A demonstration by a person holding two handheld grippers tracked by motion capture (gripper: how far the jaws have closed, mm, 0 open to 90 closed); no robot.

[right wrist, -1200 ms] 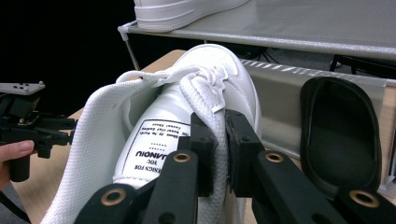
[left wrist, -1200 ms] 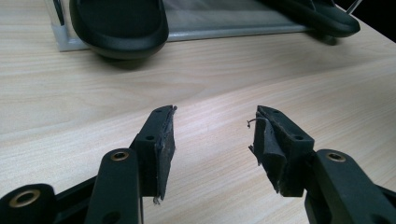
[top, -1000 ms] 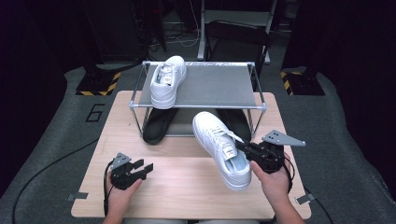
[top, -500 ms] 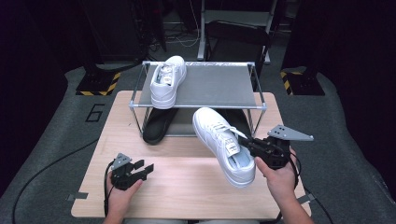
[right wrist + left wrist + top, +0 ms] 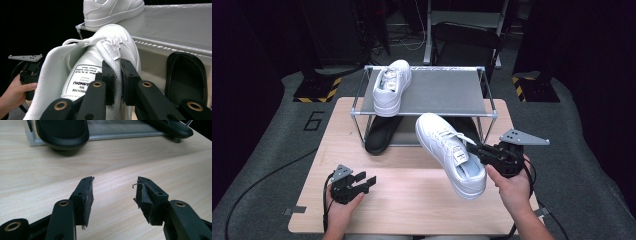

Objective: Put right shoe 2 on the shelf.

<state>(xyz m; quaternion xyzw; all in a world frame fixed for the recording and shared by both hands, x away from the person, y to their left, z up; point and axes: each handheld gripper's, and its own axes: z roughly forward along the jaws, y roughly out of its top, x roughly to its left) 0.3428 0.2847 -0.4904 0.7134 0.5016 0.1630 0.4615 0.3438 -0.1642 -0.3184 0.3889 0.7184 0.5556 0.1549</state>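
High view: your right gripper (image 5: 476,149), right of centre in the frame, pinches the white sneaker (image 5: 450,154) by the padded collar wall beside the tongue; the shoe hangs clear of the wooden table (image 5: 412,200), toe toward the upper left, just in front of the shoe rack (image 5: 432,112). The right gripper view confirms the hold: both black jaws press flat against the collar fabric, with the printed tongue label to their left. Its mate, the second white sneaker (image 5: 390,86), already stands at the upper left of the rack's top shelf (image 5: 447,90), so the step in hand is judged to be lifting this shoe up beside it.

Guidance: keep the pinch firm, since the soft collar can slide between the pads and the long toe end will tend to droop. Raise the sole above the front rail before you move forward, or the toe may catch the frame. Aim for the bare mesh to the right of the mate, toe pointing the same way, and set the sole down flat before you release.

Your left gripper (image 5: 357,181), lower left of the high view, rests near the table with its jaws spread and nothing between them; the black slippers (image 5: 62,132) lie beyond it under the shelf. Leave it parked there.
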